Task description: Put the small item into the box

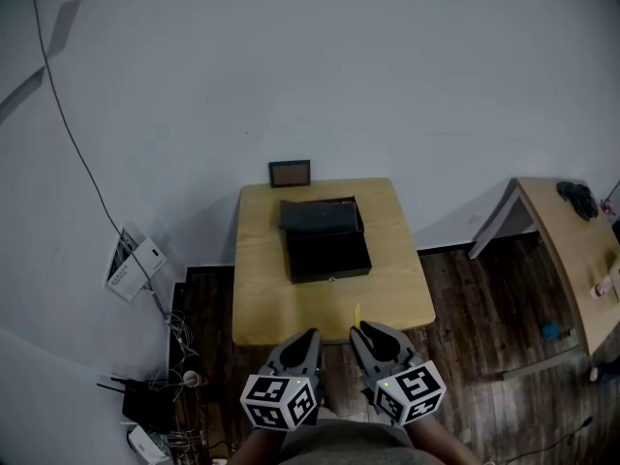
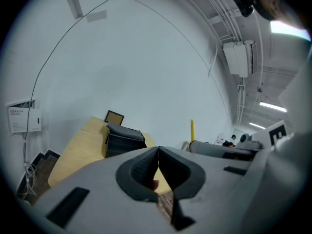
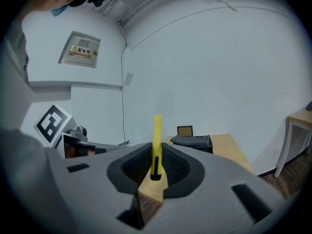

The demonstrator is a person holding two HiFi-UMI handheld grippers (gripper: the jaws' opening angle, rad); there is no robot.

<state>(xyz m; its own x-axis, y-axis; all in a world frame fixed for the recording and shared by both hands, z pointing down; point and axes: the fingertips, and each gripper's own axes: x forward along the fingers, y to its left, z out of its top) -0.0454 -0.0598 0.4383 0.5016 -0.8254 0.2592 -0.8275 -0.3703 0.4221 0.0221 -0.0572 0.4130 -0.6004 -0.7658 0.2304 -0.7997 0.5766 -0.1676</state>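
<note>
A black box (image 1: 325, 238) stands open on the small wooden table (image 1: 262, 298), its lid tipped back toward the wall. In the right gripper view the box (image 3: 194, 142) shows ahead, beyond the jaws. My right gripper (image 1: 360, 330) hovers at the table's near edge, shut on a thin yellow item (image 3: 156, 139) that sticks up between its pads; the item's tip (image 1: 356, 315) points at the table. My left gripper (image 1: 311, 337) is beside it, jaws pressed together with nothing in them (image 2: 157, 151). The left gripper view also shows the box (image 2: 124, 138).
A small brown frame (image 1: 290, 173) leans on the wall behind the table. A second wooden table (image 1: 576, 250) stands at the right with a dark object on it. Cables and a router (image 1: 145, 405) lie on the floor at the left, below white papers (image 1: 133, 264).
</note>
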